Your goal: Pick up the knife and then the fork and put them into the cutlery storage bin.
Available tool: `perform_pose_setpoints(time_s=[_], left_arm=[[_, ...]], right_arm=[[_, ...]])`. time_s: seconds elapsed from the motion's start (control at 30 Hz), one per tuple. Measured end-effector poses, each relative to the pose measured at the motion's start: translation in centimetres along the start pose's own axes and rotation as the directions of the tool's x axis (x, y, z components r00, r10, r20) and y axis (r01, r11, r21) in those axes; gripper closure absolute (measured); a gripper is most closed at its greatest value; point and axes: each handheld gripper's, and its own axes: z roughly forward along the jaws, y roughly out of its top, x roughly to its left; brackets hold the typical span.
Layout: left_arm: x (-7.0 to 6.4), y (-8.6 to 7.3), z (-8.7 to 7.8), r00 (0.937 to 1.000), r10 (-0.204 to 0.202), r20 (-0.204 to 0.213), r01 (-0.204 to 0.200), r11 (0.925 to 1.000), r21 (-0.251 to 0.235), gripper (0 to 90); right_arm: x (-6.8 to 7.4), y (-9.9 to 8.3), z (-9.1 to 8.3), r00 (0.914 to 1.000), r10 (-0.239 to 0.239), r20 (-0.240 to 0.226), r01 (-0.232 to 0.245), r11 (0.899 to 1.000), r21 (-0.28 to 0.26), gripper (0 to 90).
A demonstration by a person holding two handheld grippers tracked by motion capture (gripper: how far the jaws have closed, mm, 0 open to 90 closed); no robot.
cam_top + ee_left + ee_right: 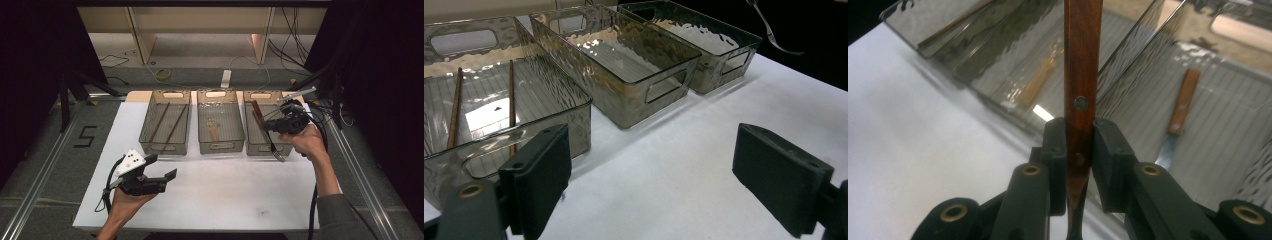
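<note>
Overhead, the right gripper (280, 126) clamps a fork (267, 135) above the right bin (260, 146) — sorting looks nearly done. Ahead of the left gripper (649, 180), jaws wide and empty, chopsticks (455, 107) lie binned. Beyond the right jaws — a knife (1175, 122) already binned; the fork remains.

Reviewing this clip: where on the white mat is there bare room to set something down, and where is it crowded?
The white mat is bare across its near half, between the left hand-held gripper and the person's right forearm. The far edge is crowded: three clear bins sit side by side with narrow gaps. The right hand-held gripper holds a wooden-handled fork over the right bin.
</note>
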Motion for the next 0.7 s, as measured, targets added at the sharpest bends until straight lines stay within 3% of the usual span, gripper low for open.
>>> perform_pose_setpoints(time_s=[0.37, 0.7], left_arm=[[0.0, 0.1, -0.1, 1.0, -0.003, 0.001, 0.003, 1.0, -0.007, 15.4], [0.0, 0.1, -0.1, 1.0, -0.001, 0.004, 0.001, 1.0, -0.006, 15.4]], right_arm=[[-2.3, 3.2, 0.6, 0.9963, 0.061, 0.061, -0.058, 0.997, -0.054, 77.7], [-3.9, 4.3, 2.1, 0.9875, 0.123, 0.099, -0.116, 0.991, -0.07, 77.7]])
